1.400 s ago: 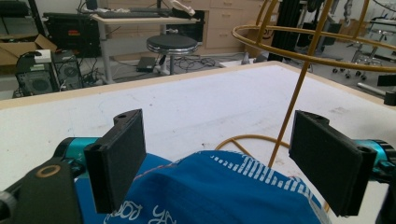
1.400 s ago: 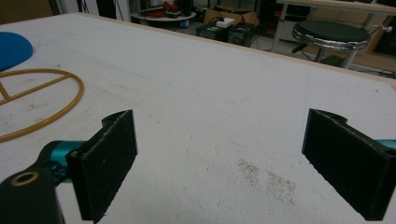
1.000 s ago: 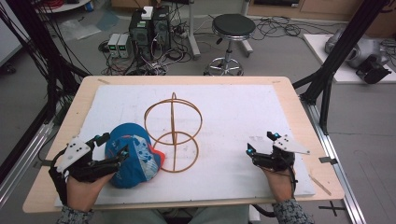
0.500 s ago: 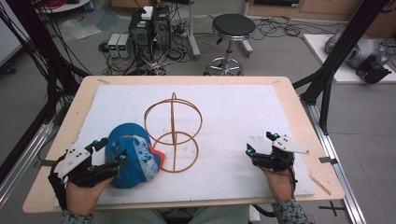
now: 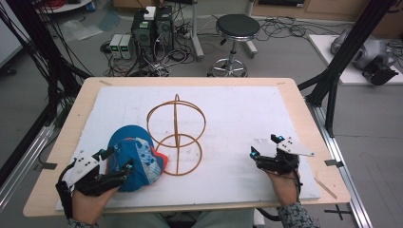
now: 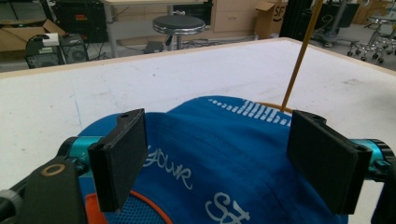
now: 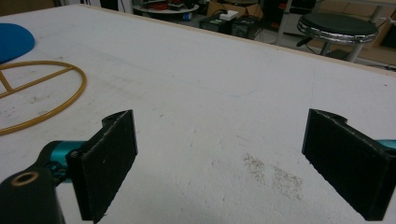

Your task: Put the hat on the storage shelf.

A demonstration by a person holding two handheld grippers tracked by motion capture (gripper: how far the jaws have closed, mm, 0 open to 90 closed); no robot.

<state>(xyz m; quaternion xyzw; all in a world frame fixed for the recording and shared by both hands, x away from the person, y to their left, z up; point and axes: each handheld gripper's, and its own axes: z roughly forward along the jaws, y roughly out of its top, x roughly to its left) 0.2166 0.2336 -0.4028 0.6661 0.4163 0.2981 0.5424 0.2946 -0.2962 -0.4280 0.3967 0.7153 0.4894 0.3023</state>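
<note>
From the high view, I have my left tool (image 5: 115, 163) spread wide at the near-left corner of the tabletop (image 5: 285, 102), its jaws standing either side of a blue cap (image 5: 135, 156) without closing on it; the cap lies directly ahead of that tool and just beside the base ring of a gold wire stand (image 5: 176, 134), which sits mid-board. The cap's long axis runs from the tool up toward the stand, with what looks like an orange-edged part on the stand side, though I cannot tell the brim from here. My right tool (image 5: 266, 147) rests well apart at the near-right, jaws parted and holding nothing, so the left hand is plainly the nearer one. In the left gripper view, the cap (image 6: 224, 154) rises between the two spread jaws, white lettering facing me, and the stand's upright rod (image 6: 299, 60) climbs just behind its crown. In the right gripper view, bare white board lies between the open jaws, with the stand's ring (image 7: 37, 93) and a sliver of the cap (image 7: 14, 41) far off to that view's left.
</note>
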